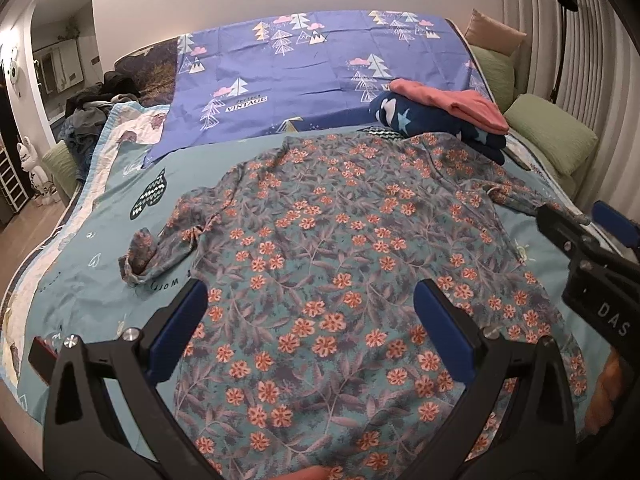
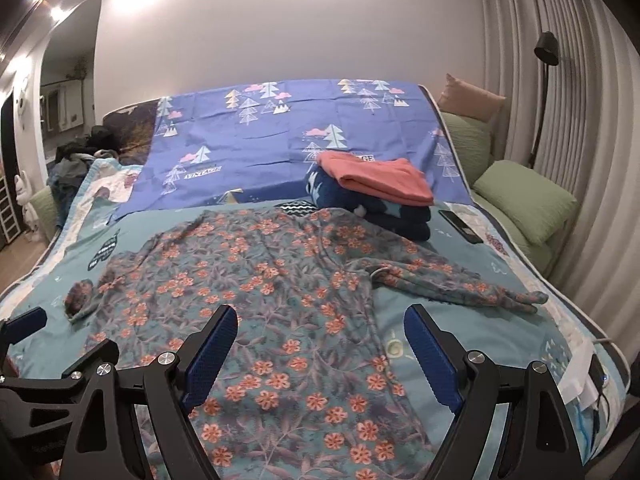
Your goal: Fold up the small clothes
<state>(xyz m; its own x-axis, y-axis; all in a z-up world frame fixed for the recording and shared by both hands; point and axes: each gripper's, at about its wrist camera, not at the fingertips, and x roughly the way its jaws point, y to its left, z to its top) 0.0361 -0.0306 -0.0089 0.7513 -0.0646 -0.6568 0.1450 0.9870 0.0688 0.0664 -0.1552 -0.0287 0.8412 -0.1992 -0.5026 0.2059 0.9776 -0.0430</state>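
Soft matt floral cloth shirt (image 1: 320, 240) lies on a smooth cotton-looking bedsheet (image 1: 100, 216); jaws carry textured blue pads (image 2: 208, 356).

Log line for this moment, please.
stage: pre-fold | floral shirt: spread flat on bed | left gripper: open, empty | right gripper: open, empty

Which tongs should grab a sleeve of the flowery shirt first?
Probably the right tongs. They are open above the shirt edge, and the right sleeve lies stretched out flat just ahead. The left tongs, also open, hover over the shirt's middle, with the left sleeve bunched off to the side.
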